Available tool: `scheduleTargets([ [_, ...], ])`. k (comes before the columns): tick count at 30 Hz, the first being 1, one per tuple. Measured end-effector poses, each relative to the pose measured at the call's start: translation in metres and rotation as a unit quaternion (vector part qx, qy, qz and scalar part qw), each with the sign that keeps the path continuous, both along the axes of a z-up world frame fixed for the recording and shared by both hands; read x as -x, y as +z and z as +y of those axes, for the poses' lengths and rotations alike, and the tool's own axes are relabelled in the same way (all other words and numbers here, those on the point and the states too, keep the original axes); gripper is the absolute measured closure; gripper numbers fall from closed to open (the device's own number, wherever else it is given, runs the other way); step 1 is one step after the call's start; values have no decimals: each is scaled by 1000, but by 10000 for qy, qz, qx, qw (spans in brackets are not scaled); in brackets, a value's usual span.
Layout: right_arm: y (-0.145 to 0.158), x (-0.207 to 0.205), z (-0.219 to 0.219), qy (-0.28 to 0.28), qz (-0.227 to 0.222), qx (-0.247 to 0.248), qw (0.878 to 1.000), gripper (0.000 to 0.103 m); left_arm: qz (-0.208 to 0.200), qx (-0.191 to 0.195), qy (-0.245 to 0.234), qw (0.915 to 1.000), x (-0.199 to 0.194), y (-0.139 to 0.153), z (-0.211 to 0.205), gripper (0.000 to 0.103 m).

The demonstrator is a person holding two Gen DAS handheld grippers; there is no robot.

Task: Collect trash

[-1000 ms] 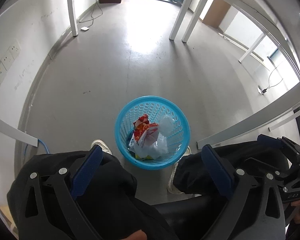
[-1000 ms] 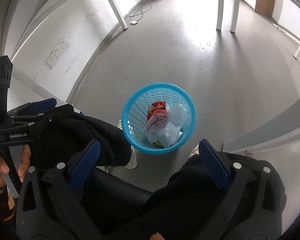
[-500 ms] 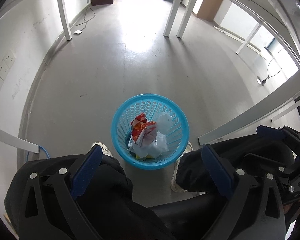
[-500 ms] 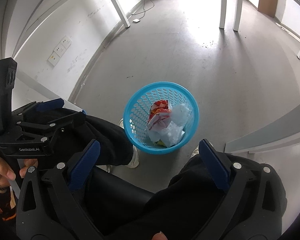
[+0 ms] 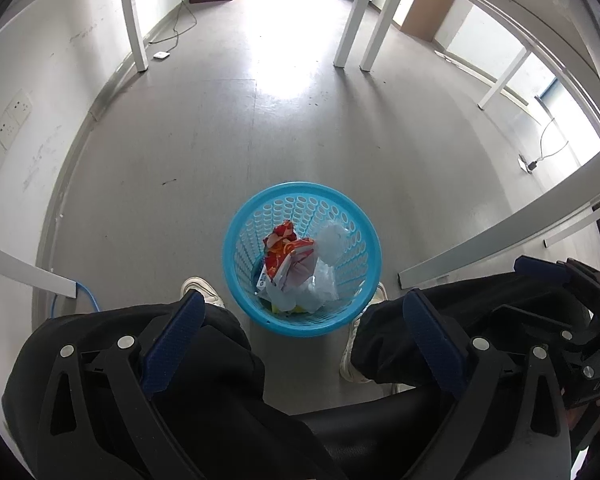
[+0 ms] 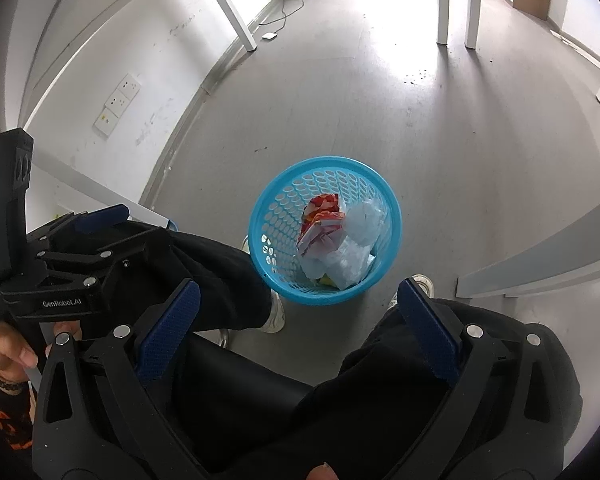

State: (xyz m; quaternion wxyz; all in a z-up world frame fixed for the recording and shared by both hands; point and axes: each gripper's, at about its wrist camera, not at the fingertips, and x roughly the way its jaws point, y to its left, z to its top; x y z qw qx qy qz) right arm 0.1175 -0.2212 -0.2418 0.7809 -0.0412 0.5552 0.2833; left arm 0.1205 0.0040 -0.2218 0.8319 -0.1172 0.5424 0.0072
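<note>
A blue perforated plastic basket (image 5: 236, 240) (image 6: 278, 216) stands on the grey floor between the seated person's feet. Inside lie a red and orange snack wrapper (image 5: 286, 252) (image 6: 320, 216) and crumpled clear plastic bags (image 5: 320, 280) (image 6: 352, 248). My left gripper (image 5: 302, 312) hangs open above the person's knees, nearer than the basket, with nothing between its blue pads (image 5: 172, 340). My right gripper (image 6: 298, 300) is also open and empty, held over the lap. The left gripper's body (image 6: 60, 264) shows at the left of the right wrist view, in a hand.
The person's legs in black trousers (image 5: 204, 380) (image 6: 440, 368) and white shoes (image 5: 200, 288) (image 6: 420, 284) flank the basket. White table legs (image 5: 352, 16) (image 6: 444, 0) stand farther off. A wall with sockets (image 5: 8, 128) runs along the left. A cable (image 5: 180, 12) lies by the wall.
Both grippers have risen and tilted slightly, so the basket sits a little lower and more floor shows ahead. Both stay open; the basket's contents are unchanged.
</note>
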Motion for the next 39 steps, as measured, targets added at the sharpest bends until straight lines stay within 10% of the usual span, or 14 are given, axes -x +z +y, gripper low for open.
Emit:
scheduleTargets([
  [39, -6, -3, -2, -67, 175, -166, 9997, 8, 111, 153, -70, 9998, -3, -6, -2, 6],
])
